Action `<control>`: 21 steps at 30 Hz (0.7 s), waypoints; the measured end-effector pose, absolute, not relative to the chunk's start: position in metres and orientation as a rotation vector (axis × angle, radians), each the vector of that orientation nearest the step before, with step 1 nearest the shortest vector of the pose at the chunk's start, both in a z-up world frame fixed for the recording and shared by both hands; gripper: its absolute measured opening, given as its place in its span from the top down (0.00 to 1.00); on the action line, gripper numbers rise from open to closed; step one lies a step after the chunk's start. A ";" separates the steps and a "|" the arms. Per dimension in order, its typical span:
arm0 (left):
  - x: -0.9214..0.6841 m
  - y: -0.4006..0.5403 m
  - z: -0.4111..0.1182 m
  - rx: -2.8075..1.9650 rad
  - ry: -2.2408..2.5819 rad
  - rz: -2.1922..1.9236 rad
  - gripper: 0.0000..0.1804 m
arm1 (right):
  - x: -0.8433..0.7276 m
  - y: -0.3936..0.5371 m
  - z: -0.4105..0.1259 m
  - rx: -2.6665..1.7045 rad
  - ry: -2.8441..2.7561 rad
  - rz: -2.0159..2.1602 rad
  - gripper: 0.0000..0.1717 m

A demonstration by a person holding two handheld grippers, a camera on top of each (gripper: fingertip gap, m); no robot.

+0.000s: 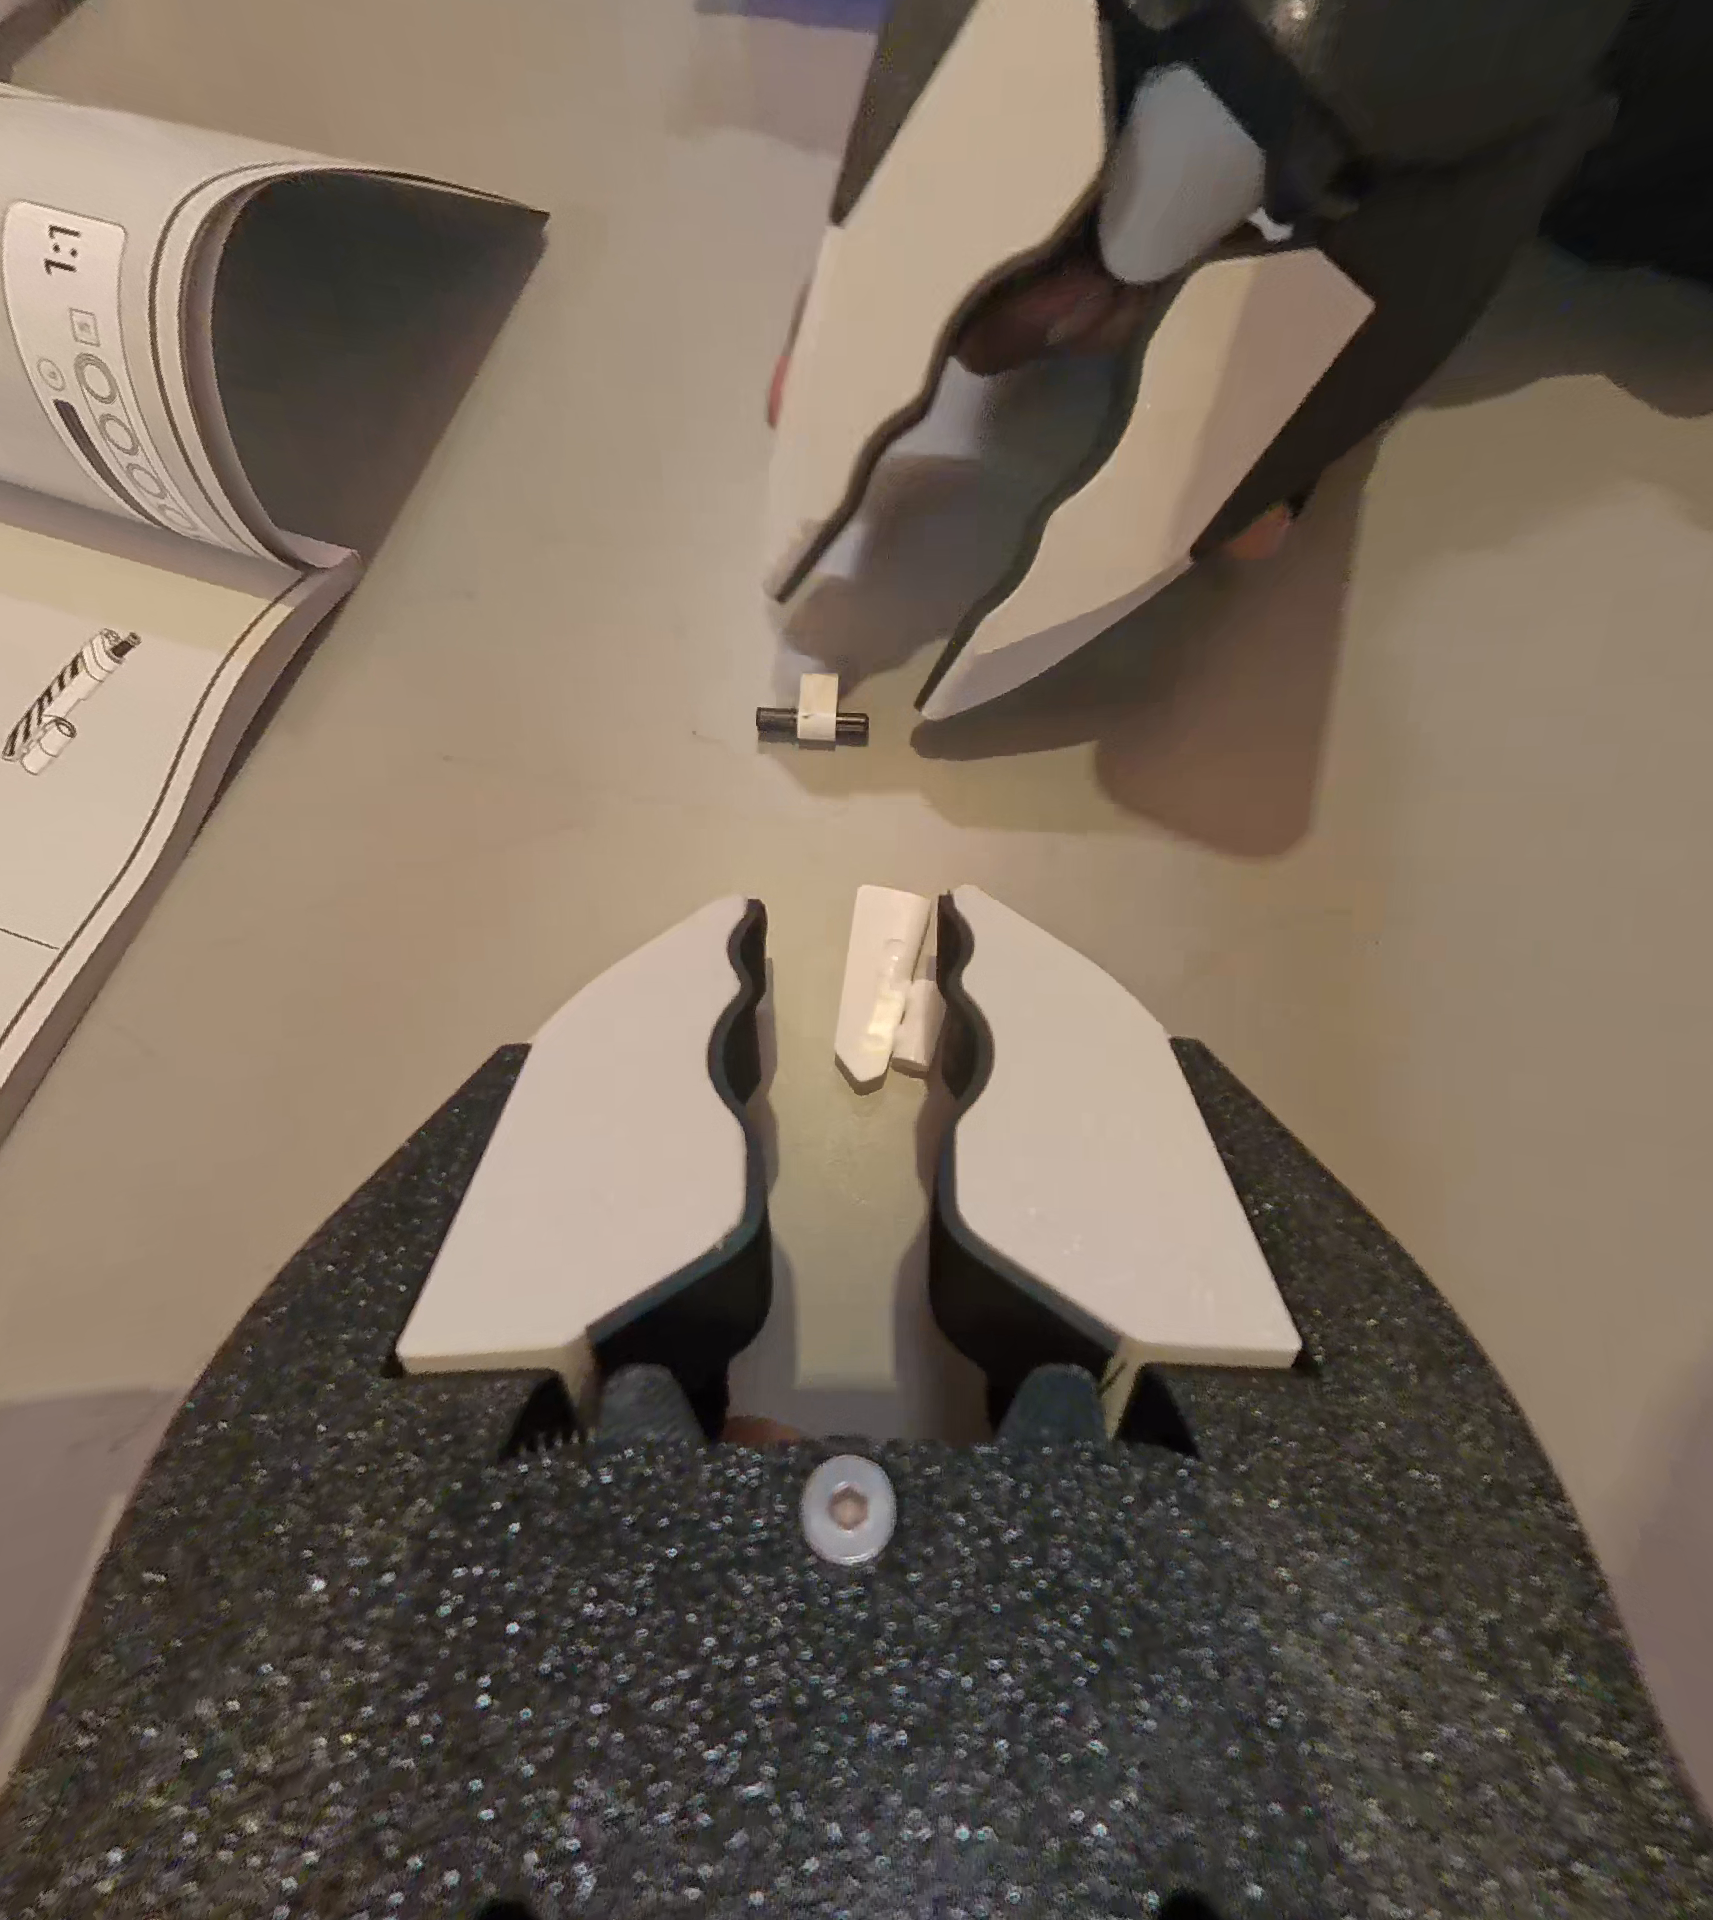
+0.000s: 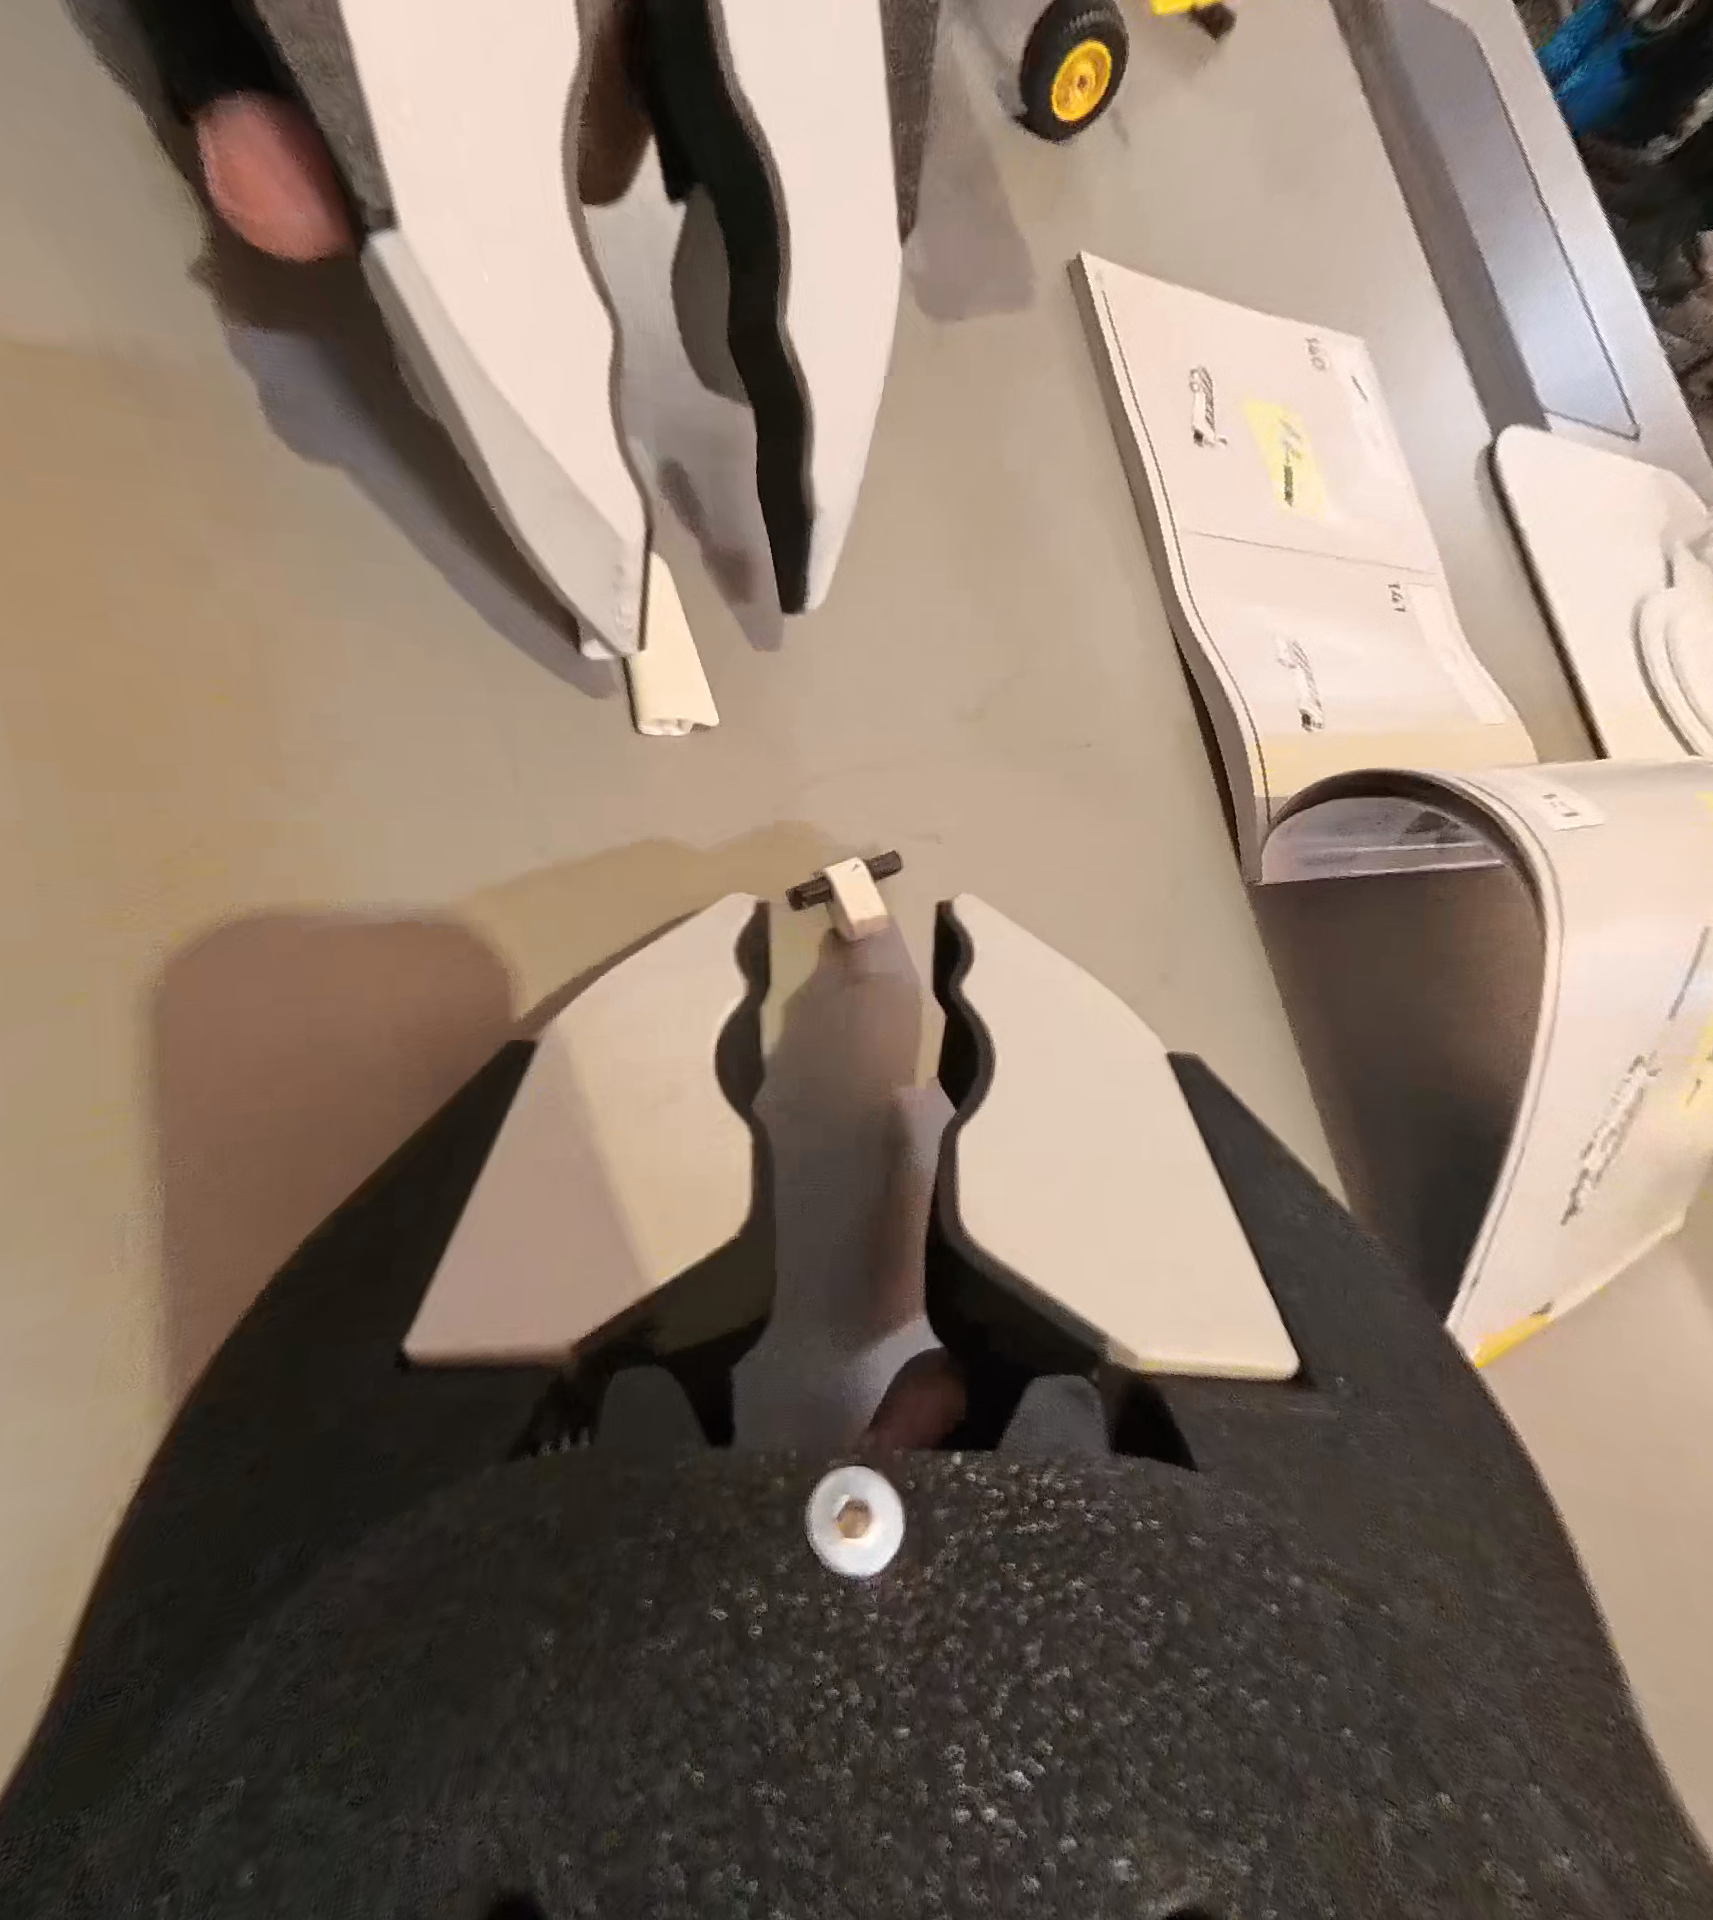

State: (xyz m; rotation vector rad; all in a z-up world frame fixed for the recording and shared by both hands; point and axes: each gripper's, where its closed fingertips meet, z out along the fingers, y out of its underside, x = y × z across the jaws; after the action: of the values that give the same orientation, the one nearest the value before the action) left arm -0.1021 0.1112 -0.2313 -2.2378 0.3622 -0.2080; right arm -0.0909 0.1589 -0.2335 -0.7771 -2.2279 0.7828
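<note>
Left gripper (image 1: 852,914): fingers spread, not pinching. A flat white plastic piece with a pointed end (image 1: 881,987) lies on the beige tabletop (image 1: 519,831) between them, against the right-hand finger, clear of the left-hand one.

Right gripper (image 2: 852,914): fingers spread, nothing in the grasp. A small white plastic block on a short black pin (image 2: 847,883) lies on the tabletop just ahead of the fingertips.

Open grey-paged instruction booklet (image 1: 104,416) lies well off to the left gripper's left.

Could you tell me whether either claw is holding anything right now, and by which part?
Neither holds anything. The white piece lies between the left claw's open fingers against one; the small black-pinned piece lies before the open right claw.
</note>
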 end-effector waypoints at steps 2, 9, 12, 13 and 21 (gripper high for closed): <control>-0.101 0.111 -0.232 -2.238 0.369 -0.214 0.82 | -0.093 0.159 -0.233 -0.782 -2.258 0.859 0.77; -0.099 0.112 -0.231 -2.222 0.375 -0.219 0.83 | -0.096 0.153 -0.244 -0.835 -2.442 0.942 0.79; -0.101 0.113 -0.228 -2.209 0.363 -0.221 0.83 | -0.098 0.154 -0.245 -0.865 -2.434 0.907 0.90; -0.101 0.113 -0.227 -2.203 0.360 -0.220 0.83 | -0.101 0.156 -0.243 -0.847 -2.397 0.883 0.90; -0.108 0.120 -0.212 -2.079 0.351 -0.154 0.83 | -0.100 0.140 -0.225 -0.653 -2.169 0.786 0.90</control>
State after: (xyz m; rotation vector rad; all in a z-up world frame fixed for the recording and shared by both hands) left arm -0.1082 0.1202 -0.2116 -2.0791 0.3514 -0.1535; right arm -0.1003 0.1402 -0.2252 -0.6526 -2.1691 0.7859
